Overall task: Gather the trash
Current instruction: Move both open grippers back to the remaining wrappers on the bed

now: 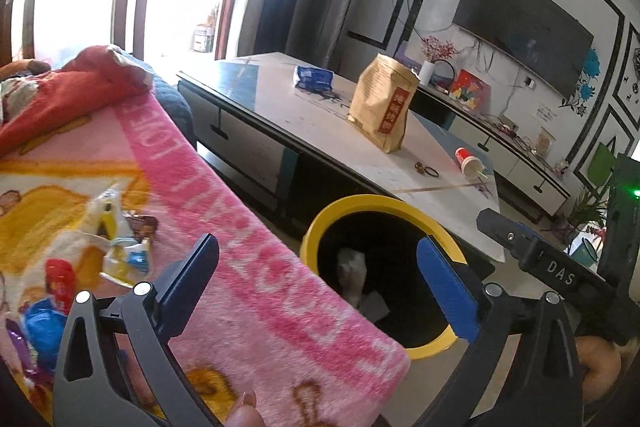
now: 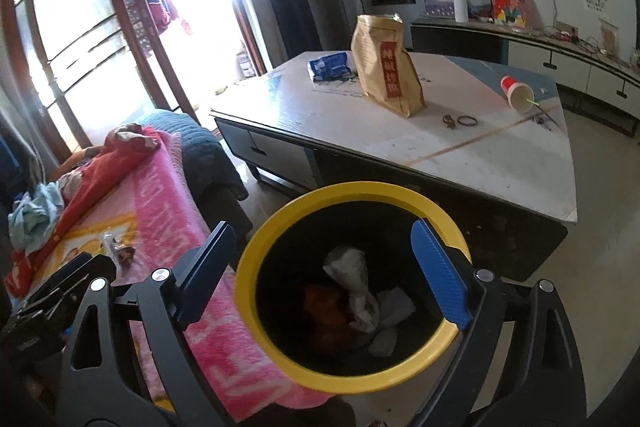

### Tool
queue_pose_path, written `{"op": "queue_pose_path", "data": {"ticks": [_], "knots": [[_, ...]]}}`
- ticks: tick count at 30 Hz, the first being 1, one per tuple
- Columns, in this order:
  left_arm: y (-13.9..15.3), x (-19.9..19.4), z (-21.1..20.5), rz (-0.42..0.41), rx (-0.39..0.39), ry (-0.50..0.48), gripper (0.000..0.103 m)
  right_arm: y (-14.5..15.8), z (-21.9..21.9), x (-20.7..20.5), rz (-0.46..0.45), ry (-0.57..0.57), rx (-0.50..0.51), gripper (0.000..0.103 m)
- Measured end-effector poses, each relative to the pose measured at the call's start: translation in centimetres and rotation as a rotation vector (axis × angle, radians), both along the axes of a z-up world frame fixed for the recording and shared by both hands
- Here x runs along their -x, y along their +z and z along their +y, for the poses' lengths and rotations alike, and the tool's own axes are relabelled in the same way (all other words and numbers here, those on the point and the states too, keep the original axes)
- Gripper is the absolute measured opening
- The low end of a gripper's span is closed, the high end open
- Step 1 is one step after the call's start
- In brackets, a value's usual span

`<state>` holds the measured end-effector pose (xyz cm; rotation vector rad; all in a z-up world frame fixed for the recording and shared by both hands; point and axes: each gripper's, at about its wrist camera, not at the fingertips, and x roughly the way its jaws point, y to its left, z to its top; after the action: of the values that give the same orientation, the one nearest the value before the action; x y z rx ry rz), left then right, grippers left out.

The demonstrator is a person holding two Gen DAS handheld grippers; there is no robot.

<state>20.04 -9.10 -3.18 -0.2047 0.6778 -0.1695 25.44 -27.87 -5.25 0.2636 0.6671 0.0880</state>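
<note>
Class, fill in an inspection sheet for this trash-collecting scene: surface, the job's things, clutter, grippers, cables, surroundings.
Surface: pink blanket on a sofa; coffee table beyond.
Job's things: yellow-rimmed bin on the floor between sofa and table, crumpled paper inside; wrappers on the blanket; tipped red cup on the table.
Clutter: brown bag, blue packet, hair tie on the table; red cloth on the sofa.
Grippers: left gripper open, empty, over the blanket edge and bin; right gripper open, empty, above the bin.
Cables: loose wires on the TV stand.
Surroundings: TV, glass doors.
</note>
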Motion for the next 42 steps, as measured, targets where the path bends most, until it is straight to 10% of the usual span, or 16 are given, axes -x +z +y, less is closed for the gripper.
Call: {"op": "queue_pose_path", "data": {"ticks": [42], "knots": [[2.2,6.8,10.4,-0.073,-0.016,0.202,0.096,2.5,12.0,4.8,-0.089,0.298,0.089,0.087]]}}
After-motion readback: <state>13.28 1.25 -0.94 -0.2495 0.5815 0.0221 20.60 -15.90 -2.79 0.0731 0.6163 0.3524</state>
